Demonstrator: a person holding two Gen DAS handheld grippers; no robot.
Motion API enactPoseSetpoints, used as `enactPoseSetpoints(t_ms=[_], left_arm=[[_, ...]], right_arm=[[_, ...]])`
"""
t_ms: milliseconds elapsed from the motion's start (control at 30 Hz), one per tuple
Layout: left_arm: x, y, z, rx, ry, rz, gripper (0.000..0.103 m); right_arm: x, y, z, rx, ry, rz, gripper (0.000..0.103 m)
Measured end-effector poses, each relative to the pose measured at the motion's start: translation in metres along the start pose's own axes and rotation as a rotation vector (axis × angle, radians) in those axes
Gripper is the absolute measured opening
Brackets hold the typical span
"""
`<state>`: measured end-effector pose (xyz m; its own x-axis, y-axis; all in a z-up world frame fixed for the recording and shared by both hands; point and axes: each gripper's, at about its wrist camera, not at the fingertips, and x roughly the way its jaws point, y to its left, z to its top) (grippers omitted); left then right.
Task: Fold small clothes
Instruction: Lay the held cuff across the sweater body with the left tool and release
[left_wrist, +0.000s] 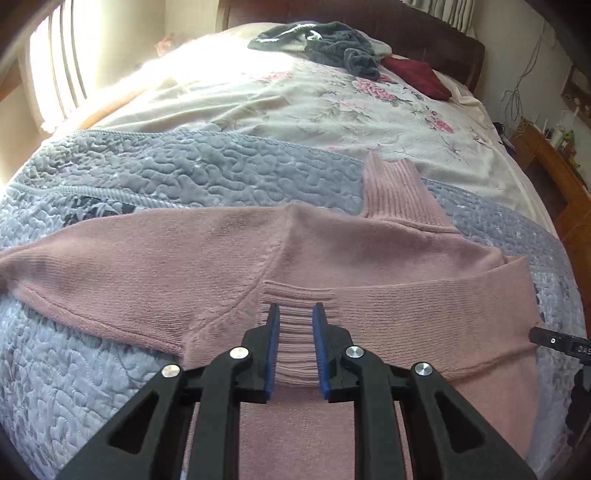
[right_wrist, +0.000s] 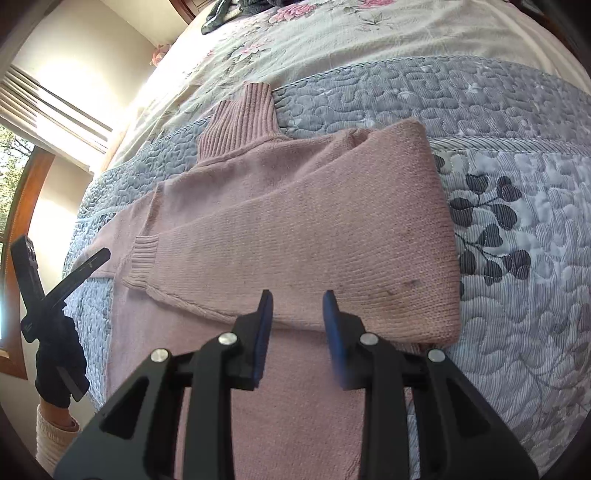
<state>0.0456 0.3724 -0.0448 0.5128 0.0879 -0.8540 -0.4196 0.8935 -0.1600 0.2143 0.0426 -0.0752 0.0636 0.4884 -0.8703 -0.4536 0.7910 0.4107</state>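
The pink sweater (left_wrist: 332, 258) lay at twelve o'clock beyond both parted, empty grippers, left (left_wrist: 296, 314) and right (right_wrist: 297, 300), on a grey quilt (left_wrist: 184, 170).

I see a bed (left_wrist: 258, 110) with a dark wooden headboard (left_wrist: 424, 33) at its far end. A cream cover with pink flowers (left_wrist: 332, 107) lies over the far part of it. A grey-blue quilted coverlet (left_wrist: 184, 166) lies across the near part, with dark leaf prints (right_wrist: 487, 221) on its right side. A pink knitted sweater (left_wrist: 332, 258) lies flat on the coverlet, its ribbed collar (left_wrist: 395, 192) pointing to the far end and one sleeve folded across the body. Far off, near the headboard, a heap of dark grey clothes (left_wrist: 332, 40) lies on the flowered cover, with a dark red item (left_wrist: 417, 75) just beside it on the right.
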Motion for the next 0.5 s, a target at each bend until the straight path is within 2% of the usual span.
enactPoseSetpoints(t_ms=[33,100,167,267,333,433,500], left_arm=[[0.007,-0.011,-0.001,0.003,0.025,-0.048,0.02],[0.023,-0.031,-0.006,0.018,0.076,-0.096,0.02],[0.042,-0.04,-0.013,0.029,0.127,-0.103,0.02],[0.075,-0.029,-0.023,-0.023,0.214,-0.078,0.019],[0.083,-0.017,-0.026,-0.057,0.212,-0.111,0.015],[0.08,-0.009,-0.025,-0.1,0.217,-0.151,0.015],[0.069,-0.005,-0.024,-0.101,0.198,-0.145,0.015]], right_arm=[[0.003,0.004,0.0,-0.009,0.006,-0.007,0.029],[0.011,0.009,0.001,-0.022,0.018,-0.03,0.029],[0.022,0.007,-0.001,-0.013,0.042,-0.055,0.029],[0.042,-0.006,-0.004,0.009,0.08,-0.09,0.026],[0.047,-0.01,-0.006,0.017,0.071,-0.068,0.026],[0.046,-0.012,-0.005,0.028,0.073,-0.061,0.026],[0.042,-0.006,-0.004,0.024,0.071,-0.077,0.028]])
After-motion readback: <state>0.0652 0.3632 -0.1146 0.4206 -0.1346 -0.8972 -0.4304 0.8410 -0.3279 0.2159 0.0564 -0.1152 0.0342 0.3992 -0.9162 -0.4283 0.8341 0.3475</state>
